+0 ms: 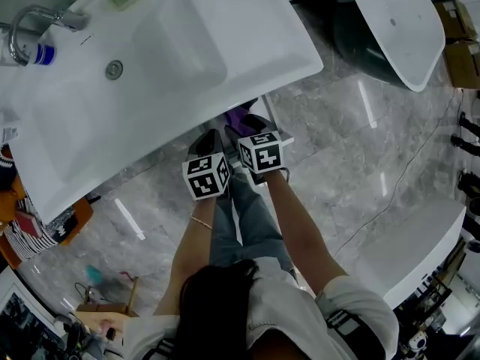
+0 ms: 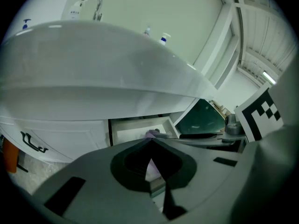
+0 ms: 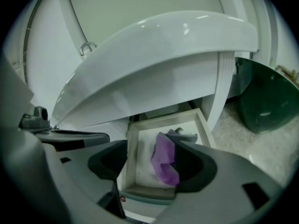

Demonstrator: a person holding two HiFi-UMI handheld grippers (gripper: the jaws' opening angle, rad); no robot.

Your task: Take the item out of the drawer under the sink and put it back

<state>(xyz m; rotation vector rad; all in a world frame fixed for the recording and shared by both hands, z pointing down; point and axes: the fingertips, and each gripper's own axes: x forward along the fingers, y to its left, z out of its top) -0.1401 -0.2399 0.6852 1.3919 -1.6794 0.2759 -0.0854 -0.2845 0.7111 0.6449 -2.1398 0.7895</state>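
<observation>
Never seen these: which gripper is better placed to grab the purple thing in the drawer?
Likely the right gripper: its open jaws straddle the purple item; the left gripper looks shut.

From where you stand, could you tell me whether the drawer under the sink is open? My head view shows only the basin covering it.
Observer: Yes. The right gripper view shows the drawer pulled out beneath the sink.
Operator: Thank you. Where is the item?
Observer: A purple item sits over the drawer floor, between the open jaws of the right hand-held gripper.
Operator: And the other one?
Observer: The left hand-held gripper has its jaw tips together.
</observation>
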